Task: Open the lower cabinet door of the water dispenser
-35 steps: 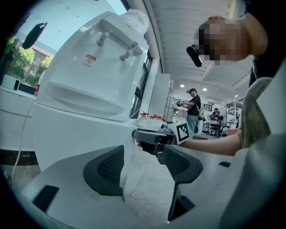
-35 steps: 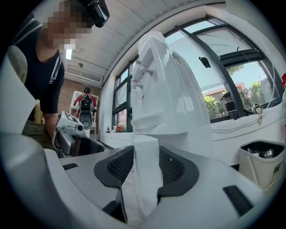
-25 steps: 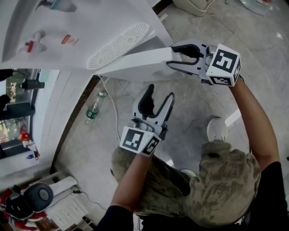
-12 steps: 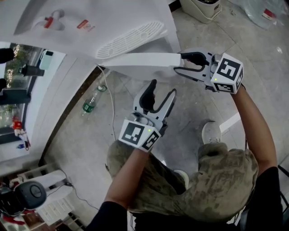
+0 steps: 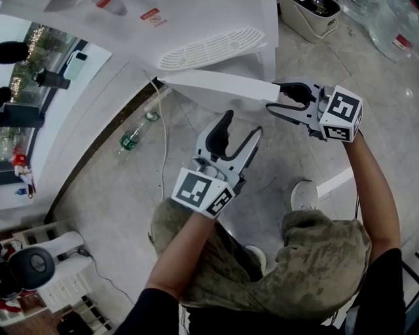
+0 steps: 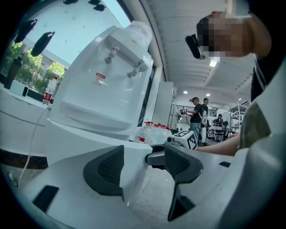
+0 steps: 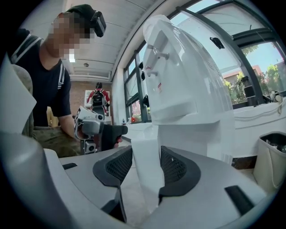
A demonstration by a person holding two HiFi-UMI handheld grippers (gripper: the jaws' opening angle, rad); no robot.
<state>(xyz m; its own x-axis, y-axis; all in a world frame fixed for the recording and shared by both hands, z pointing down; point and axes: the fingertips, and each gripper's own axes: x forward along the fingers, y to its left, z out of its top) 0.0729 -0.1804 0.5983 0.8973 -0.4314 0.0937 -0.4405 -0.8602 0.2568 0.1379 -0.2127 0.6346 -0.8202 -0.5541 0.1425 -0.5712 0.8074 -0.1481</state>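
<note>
The right tool (image 5: 273, 96) straddles the free edge of the lower cabinet door (image 5: 216, 85), with its pads against both faces and its jaws opening. The door stands swung well out from the water dispenser (image 5: 216, 19), above the floor. We judge the panel thin, stiff, light and smooth. It turns on a hinge, so we take hold at the free edge. The left tool (image 5: 241, 124) hangs near the door, jaws wide apart and empty.

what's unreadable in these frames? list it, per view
- Cabinet interior: no view looks inside; the cabinet door shows edge-on in the head view.
- Water dispenser top: cut off by the head view's upper edge.
- Red label print: too small, head view.
</note>
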